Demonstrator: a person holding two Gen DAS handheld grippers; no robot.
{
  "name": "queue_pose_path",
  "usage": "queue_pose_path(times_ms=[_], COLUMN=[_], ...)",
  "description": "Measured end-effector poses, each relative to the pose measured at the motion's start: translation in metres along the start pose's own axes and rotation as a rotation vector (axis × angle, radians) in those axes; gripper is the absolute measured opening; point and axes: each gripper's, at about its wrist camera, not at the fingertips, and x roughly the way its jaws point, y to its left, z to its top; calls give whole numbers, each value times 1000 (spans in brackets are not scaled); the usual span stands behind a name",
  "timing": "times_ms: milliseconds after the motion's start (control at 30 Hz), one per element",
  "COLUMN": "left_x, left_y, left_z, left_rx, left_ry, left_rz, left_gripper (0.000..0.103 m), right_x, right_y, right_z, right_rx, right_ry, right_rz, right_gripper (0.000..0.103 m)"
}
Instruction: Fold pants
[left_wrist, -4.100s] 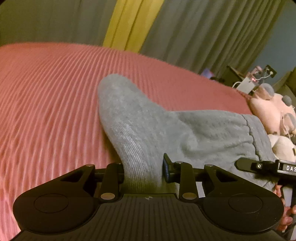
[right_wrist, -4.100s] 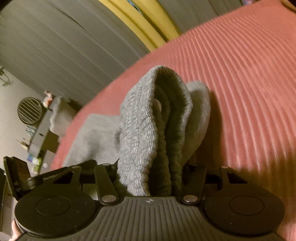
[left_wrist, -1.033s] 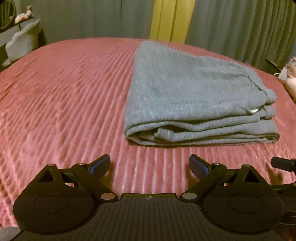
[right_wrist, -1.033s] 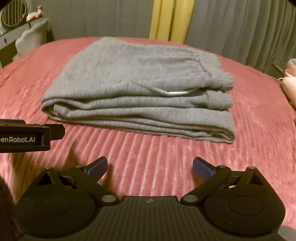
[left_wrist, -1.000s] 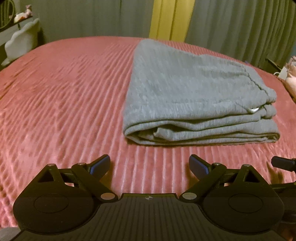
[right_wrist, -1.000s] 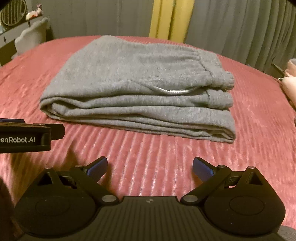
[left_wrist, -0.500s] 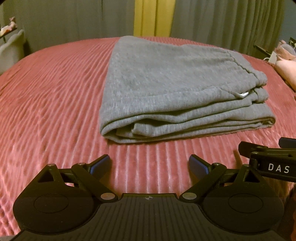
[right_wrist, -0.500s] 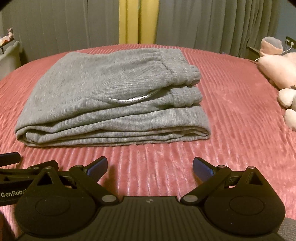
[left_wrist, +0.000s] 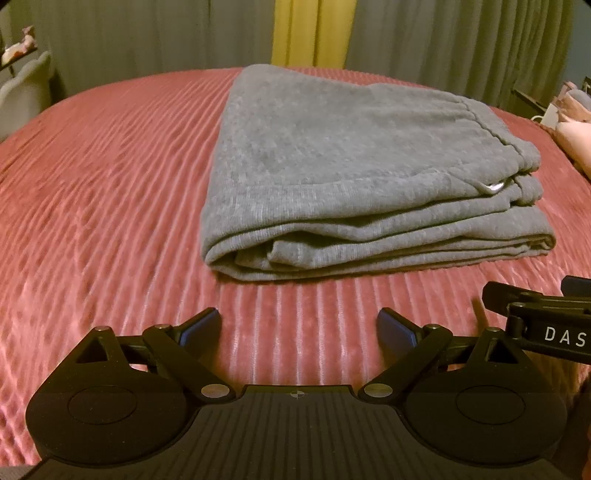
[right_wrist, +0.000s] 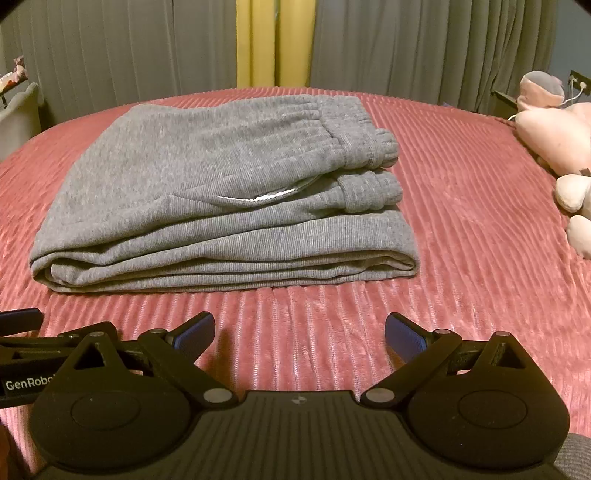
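The grey pants (left_wrist: 354, 166) lie folded in a flat stack on the pink ribbed bedspread (left_wrist: 103, 177); they also show in the right wrist view (right_wrist: 221, 192), waistband at the right end. My left gripper (left_wrist: 299, 326) is open and empty, a short way in front of the stack's near edge. My right gripper (right_wrist: 299, 330) is open and empty, also in front of the stack. Part of the right gripper's body shows at the right of the left wrist view (left_wrist: 543, 317). Neither gripper touches the pants.
A pink plush toy (right_wrist: 557, 147) lies on the bed at the right. Grey and yellow curtains (right_wrist: 273, 40) hang behind the bed. A pale chair or cushion (left_wrist: 22, 96) stands at the far left beyond the bed.
Both grippers let go of the pants and opened, then drew back from the folded stack. In the last half second the views shifted only slightly.
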Motion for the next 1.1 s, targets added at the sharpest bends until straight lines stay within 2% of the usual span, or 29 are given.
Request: queue_pose_path(times_ms=[1100], left_x=[2], left_y=[2], left_z=[0], left_rx=[-16], left_ry=[5], left_rz=[7], left_gripper=[97], right_x=[1], right_y=[0], right_z=[-1], right_rx=[-3], right_ry=[11], right_rz=[-4], right_gripper=[99])
